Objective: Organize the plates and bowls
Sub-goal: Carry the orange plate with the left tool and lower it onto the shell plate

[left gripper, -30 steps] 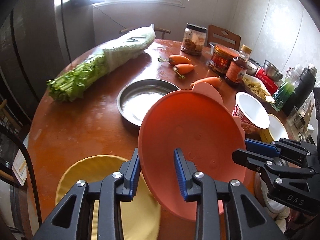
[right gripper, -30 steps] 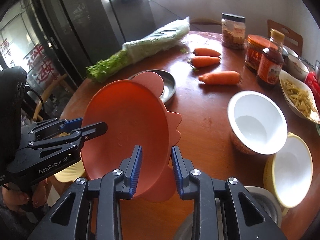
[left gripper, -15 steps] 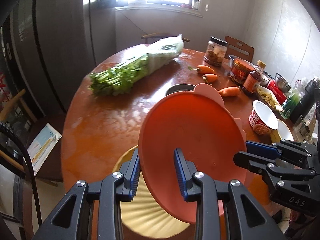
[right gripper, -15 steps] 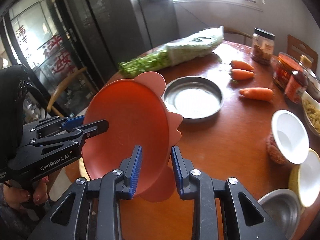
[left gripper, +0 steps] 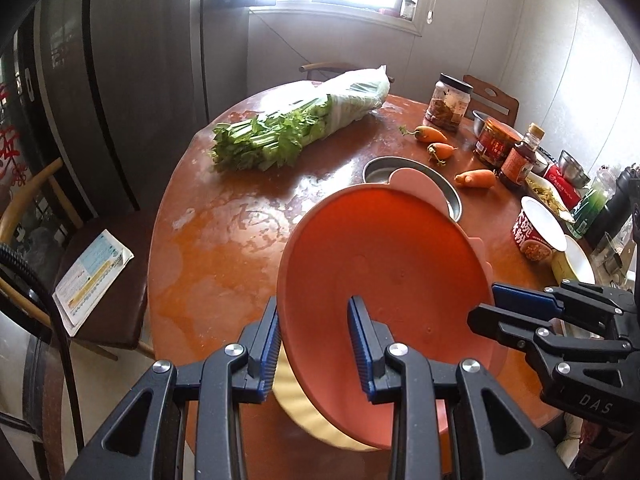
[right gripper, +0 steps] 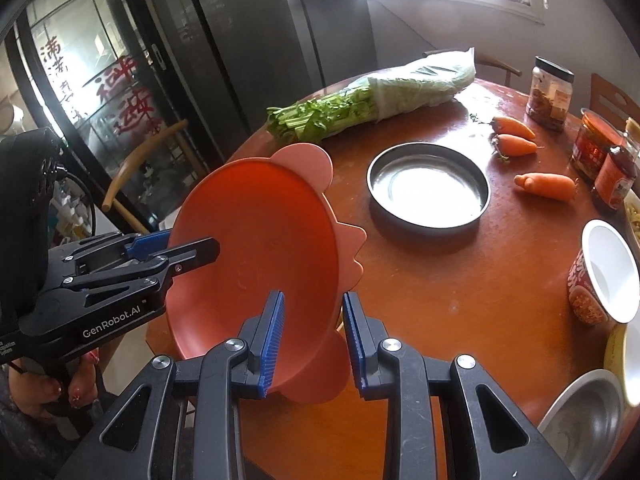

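Observation:
An orange plate (left gripper: pixel 384 264) with scalloped ears is held tilted above the round wooden table (left gripper: pixel 224 240). My left gripper (left gripper: pixel 314 344) is shut on its near rim. My right gripper (right gripper: pixel 314 332) is shut on its opposite rim, where the plate (right gripper: pixel 256 248) also shows. A yellow plate (left gripper: pixel 304 420) lies on the table under the orange one, mostly hidden. A steel dish (right gripper: pixel 428 188) sits mid-table. A white bowl (right gripper: pixel 608 272) with red print, a yellow bowl (right gripper: pixel 624 360) and a steel bowl (right gripper: pixel 584 428) sit at the right.
A wrapped bunch of celery (left gripper: pixel 304 128) lies at the far side. Three carrots (right gripper: pixel 548 186), jars (left gripper: pixel 448 102) and a sauce bottle (left gripper: pixel 520 160) crowd the right back. A chair (left gripper: pixel 100 280) with a leaflet stands left of the table.
Both grippers have lifted the orange plate higher and pulled back towards the table's near edge. The yellow plate has slid almost out of sight beneath it.

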